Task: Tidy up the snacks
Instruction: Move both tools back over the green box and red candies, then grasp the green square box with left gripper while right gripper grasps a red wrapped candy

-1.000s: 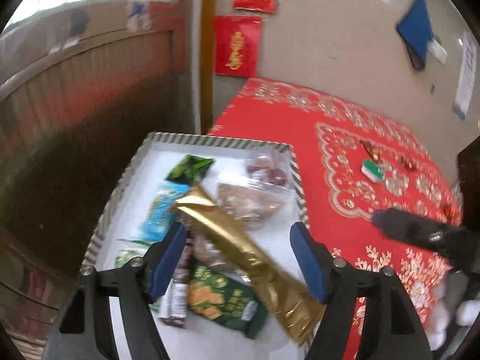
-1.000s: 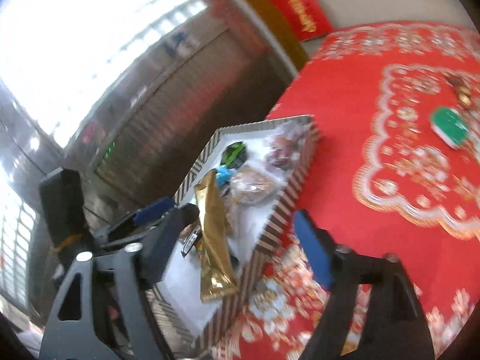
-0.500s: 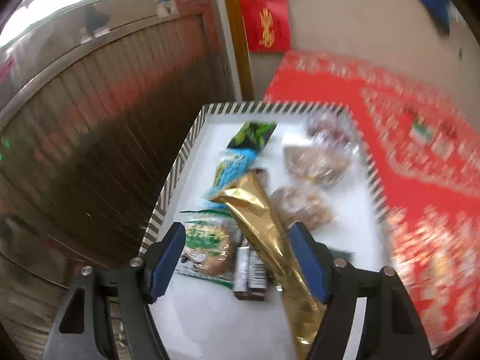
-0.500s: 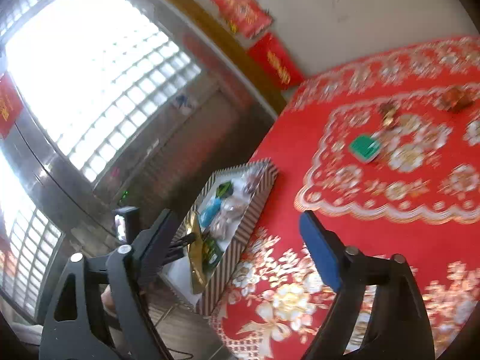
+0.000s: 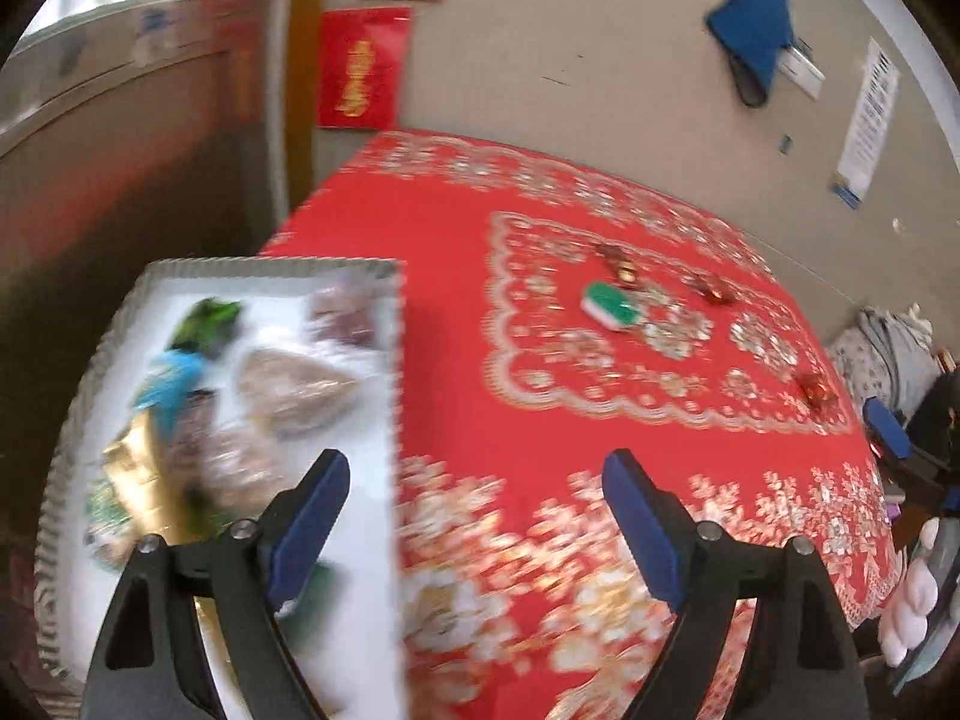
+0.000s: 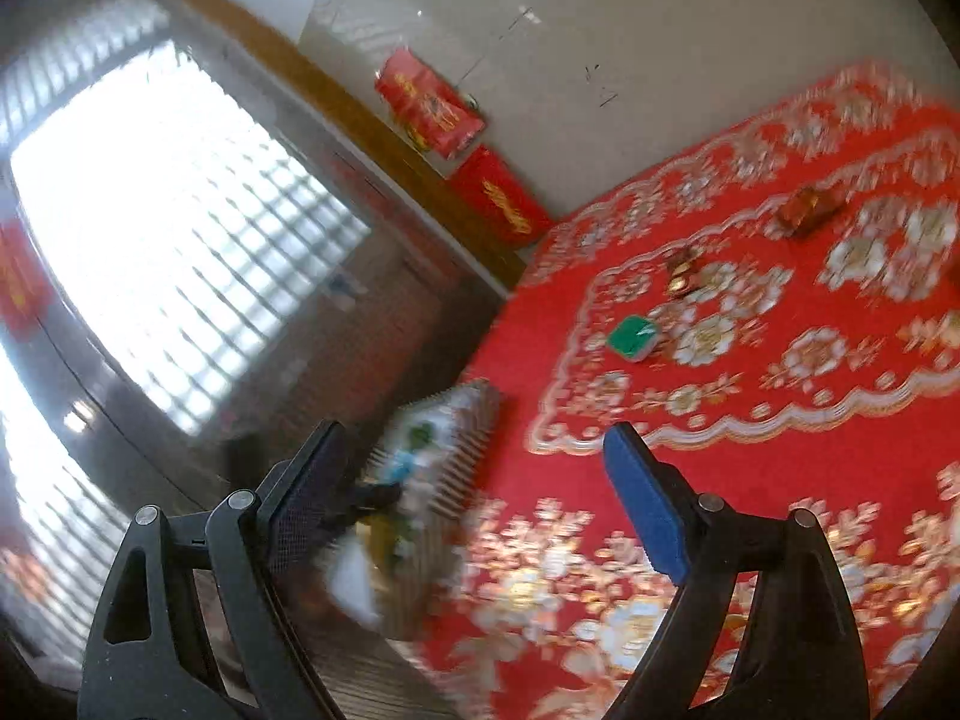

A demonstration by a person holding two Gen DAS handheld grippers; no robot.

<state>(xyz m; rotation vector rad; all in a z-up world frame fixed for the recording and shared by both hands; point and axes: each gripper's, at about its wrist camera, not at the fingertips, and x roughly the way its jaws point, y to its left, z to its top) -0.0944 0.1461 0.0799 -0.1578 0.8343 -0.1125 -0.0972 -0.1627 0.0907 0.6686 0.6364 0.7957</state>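
Note:
A striped-rim white tray (image 5: 397, 360) at the table's left edge holds several snacks, among them a gold packet (image 5: 141, 480) and a blue packet (image 5: 171, 381); it looks blurred. My left gripper (image 5: 474, 516) is open and empty above the tray's right rim. A green-and-white packet (image 5: 609, 305) and small red wrapped candies (image 5: 621, 264) lie on the red tablecloth (image 5: 540, 420). My right gripper (image 6: 474, 501) is open and empty, above the cloth next to the tray (image 6: 462, 456). The green packet (image 6: 631, 338) and candies (image 6: 807, 210) show there too.
Another red candy (image 5: 816, 390) lies near the table's right edge. Red paper banners (image 5: 360, 69) hang on the wall behind. A bright window (image 6: 174, 228) and dark wooden panelling lie left of the table. A blue item (image 5: 759, 30) hangs on the far wall.
My left gripper has swung right from over the tray to its right rim and the cloth. My right gripper's view has pulled back and turned. Both stay open and empty.

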